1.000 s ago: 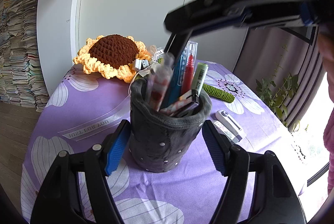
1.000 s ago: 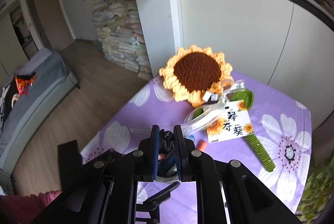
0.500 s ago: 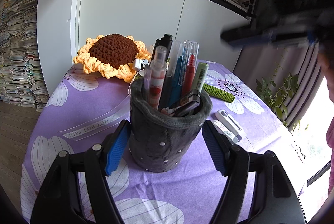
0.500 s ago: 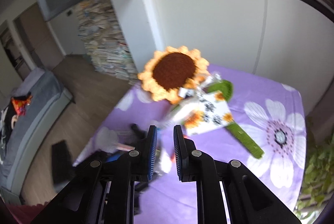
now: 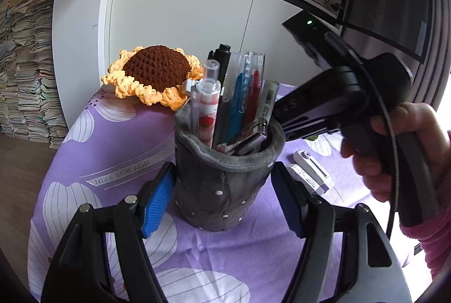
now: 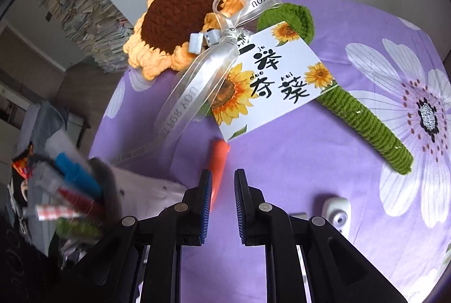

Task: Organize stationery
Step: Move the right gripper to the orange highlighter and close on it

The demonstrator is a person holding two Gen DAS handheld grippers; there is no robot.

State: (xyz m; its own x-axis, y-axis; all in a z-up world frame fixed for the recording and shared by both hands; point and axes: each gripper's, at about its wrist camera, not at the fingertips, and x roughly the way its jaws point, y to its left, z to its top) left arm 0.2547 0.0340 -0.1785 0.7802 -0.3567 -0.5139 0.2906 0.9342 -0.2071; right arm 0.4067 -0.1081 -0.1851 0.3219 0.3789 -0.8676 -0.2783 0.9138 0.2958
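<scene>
On the purple cloth point(image 5: 112, 139) my left gripper point(image 5: 222, 198) has just closed its blue pads onto the grey pen holder point(image 5: 225, 184) (full of pens); my right gripper point(image 6: 221, 205), nearly closed and empty, hangs above an orange pen point(image 6: 219, 162).

Black pen point(image 5: 222, 57) now in holder point(image 5: 225, 184)

Blk fingers point(image 5: 157, 197), blue pads, pink sleeve point(image 5: 431, 241)
</scene>
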